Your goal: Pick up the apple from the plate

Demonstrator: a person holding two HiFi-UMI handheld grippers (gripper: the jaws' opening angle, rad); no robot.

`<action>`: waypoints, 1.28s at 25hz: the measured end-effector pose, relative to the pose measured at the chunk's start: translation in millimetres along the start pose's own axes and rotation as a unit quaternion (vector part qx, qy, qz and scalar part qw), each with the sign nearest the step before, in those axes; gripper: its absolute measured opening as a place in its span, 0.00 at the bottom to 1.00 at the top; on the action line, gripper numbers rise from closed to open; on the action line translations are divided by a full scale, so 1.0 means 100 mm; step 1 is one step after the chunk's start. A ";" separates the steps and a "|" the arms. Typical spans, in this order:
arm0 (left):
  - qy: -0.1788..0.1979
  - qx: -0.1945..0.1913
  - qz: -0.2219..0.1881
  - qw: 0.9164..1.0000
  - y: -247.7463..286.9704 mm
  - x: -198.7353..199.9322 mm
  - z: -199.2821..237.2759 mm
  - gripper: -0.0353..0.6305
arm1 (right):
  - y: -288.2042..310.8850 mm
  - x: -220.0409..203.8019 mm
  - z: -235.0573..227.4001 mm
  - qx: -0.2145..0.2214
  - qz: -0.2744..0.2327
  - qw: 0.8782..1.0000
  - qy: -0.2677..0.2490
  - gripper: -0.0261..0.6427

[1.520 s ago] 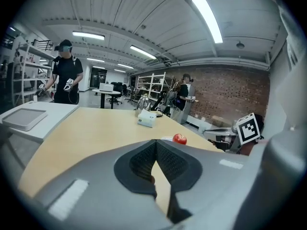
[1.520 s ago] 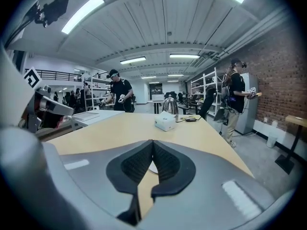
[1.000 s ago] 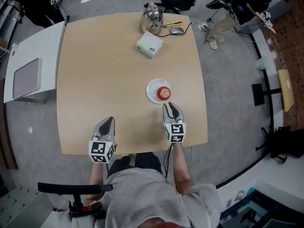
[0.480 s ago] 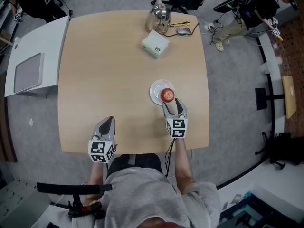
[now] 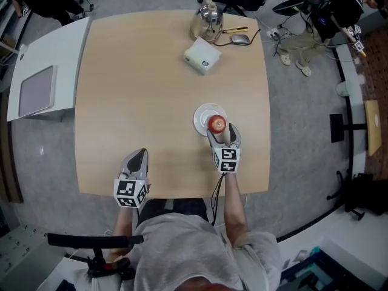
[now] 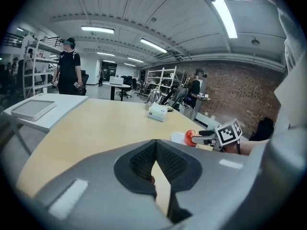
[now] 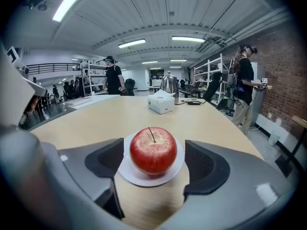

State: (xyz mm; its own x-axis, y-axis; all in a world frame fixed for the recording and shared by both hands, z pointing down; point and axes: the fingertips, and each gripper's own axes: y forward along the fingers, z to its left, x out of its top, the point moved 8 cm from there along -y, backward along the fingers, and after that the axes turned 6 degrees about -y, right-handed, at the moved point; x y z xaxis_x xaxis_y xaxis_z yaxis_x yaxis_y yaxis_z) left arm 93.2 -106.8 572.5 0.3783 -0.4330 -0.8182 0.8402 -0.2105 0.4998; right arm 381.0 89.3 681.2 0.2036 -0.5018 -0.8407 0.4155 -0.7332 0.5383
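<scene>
My right gripper [image 5: 222, 133] has its jaws wide apart (they've just been opening up), and the shiny red apple [image 5: 217, 123] sits right between them with neither pad touching it. Apple's upright, stem up, on the small round white plate [image 5: 202, 115], over toward the right side of the pale wooden worktop [image 5: 139, 90]. My left gripper [image 5: 137, 157] is empty, jaws pinched together at the tips, hanging over the near edge of the worktop, well apart from the plate. Farther back there's a white box [image 5: 202, 56] and a silvery kettle [image 5: 207, 22].
</scene>
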 end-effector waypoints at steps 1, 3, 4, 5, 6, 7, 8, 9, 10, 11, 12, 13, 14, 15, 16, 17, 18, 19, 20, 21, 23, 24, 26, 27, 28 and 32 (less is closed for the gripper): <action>-0.001 0.000 0.001 1.000 0.00 0.00 0.00 0.08 | 0.01 -0.01 0.00 0.002 0.003 1.000 0.001 0.63; -0.002 0.001 0.003 1.000 0.01 0.00 0.00 0.08 | 0.03 -0.02 0.00 0.006 0.007 1.000 0.003 0.64; -0.002 0.001 0.003 1.000 0.02 0.00 0.00 0.08 | 0.05 -0.02 -0.01 0.007 0.007 1.000 0.004 0.64; -0.002 0.001 0.004 1.000 0.03 0.00 0.00 0.08 | 0.06 -0.02 -0.01 0.008 0.008 1.000 0.006 0.64; -0.003 0.001 0.004 1.000 0.03 0.00 -0.01 0.08 | 0.06 -0.02 -0.02 0.010 0.008 1.000 0.008 0.64; -0.003 0.001 0.004 1.000 0.04 0.00 -0.01 0.08 | 0.07 -0.03 -0.02 0.011 0.009 1.000 0.010 0.64; -0.003 0.002 0.005 1.000 0.03 0.00 0.00 0.08 | 0.07 -0.04 -0.02 0.011 0.011 1.000 0.011 0.64; -0.003 0.002 0.005 1.000 0.03 -0.01 0.00 0.08 | 0.07 -0.05 -0.01 0.011 0.012 1.000 0.012 0.64; -0.004 0.002 0.006 1.000 0.02 -0.01 0.00 0.08 | 0.07 -0.05 -0.01 0.010 0.014 1.000 0.012 0.63; -0.004 0.003 0.006 1.000 0.02 -0.02 0.00 0.08 | 0.06 -0.06 -0.01 0.009 0.015 1.000 0.013 0.62; -0.005 0.003 0.005 1.000 0.02 -0.02 0.01 0.08 | 0.06 -0.06 -0.01 0.007 0.016 1.000 0.013 0.61; -0.005 0.004 0.005 1.000 0.02 -0.02 0.01 0.08 | 0.05 -0.06 -0.01 0.006 0.016 1.000 0.014 0.60; -0.006 0.004 0.004 1.000 0.01 -0.02 0.01 0.08 | 0.05 -0.06 -0.01 0.006 0.015 1.000 0.014 0.59; -0.006 0.003 0.004 1.000 0.02 -0.02 0.02 0.08 | 0.05 -0.06 -0.01 0.006 0.015 1.000 0.015 0.59; -0.006 0.003 0.003 1.000 0.02 -0.02 0.02 0.08 | 0.05 -0.06 -0.01 0.005 0.015 1.000 0.015 0.58; -0.006 0.003 0.003 1.000 0.02 -0.02 0.02 0.08 | 0.05 -0.06 0.00 0.005 0.015 1.000 0.015 0.56; -0.006 0.003 0.003 1.000 0.02 -0.03 0.02 0.08 | 0.05 -0.07 0.00 0.004 0.016 1.000 0.015 0.56; -0.007 0.003 0.003 1.000 0.01 -0.03 0.02 0.08 | 0.06 -0.07 0.00 0.004 0.016 1.000 0.016 0.56; -0.007 0.003 0.003 1.000 0.01 -0.04 0.02 0.08 | 0.06 -0.07 0.00 0.003 0.017 1.000 0.017 0.56; -0.008 0.003 0.003 1.000 0.00 -0.04 0.03 0.08 | 0.06 -0.07 0.00 0.002 0.017 1.000 0.017 0.56; -0.007 0.003 0.002 1.000 -0.01 -0.02 0.05 0.08 | 0.06 -0.05 0.00 -0.002 0.016 1.000 0.016 0.56; -0.007 0.002 0.001 1.000 -0.01 -0.02 0.06 0.08 | 0.05 -0.04 0.00 -0.003 0.015 1.000 0.015 0.56; -0.007 0.001 0.000 1.000 -0.03 -0.01 0.06 0.08 | 0.05 -0.03 0.01 -0.005 0.015 1.000 0.015 0.56; -0.008 0.001 0.000 1.000 -0.04 -0.01 0.07 0.08 | 0.04 -0.03 0.02 -0.006 0.014 1.000 0.015 0.56; -0.008 0.002 -0.001 1.000 -0.05 -0.01 0.07 0.08 | 0.04 -0.02 0.02 -0.006 0.014 1.000 0.015 0.56; -0.008 0.002 -0.004 1.000 -0.08 0.00 0.08 0.08 | 0.01 0.04 0.05 -0.005 0.005 1.000 0.014 0.56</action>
State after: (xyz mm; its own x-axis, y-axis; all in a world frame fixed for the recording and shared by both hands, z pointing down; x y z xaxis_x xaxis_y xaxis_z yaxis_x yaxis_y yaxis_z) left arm 83.5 -112.5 570.7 0.3651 -0.4449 -0.8178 0.8418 -0.2173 0.4941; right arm 378.2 83.9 678.5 0.2314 -0.4961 -0.8368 0.4217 -0.7240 0.5459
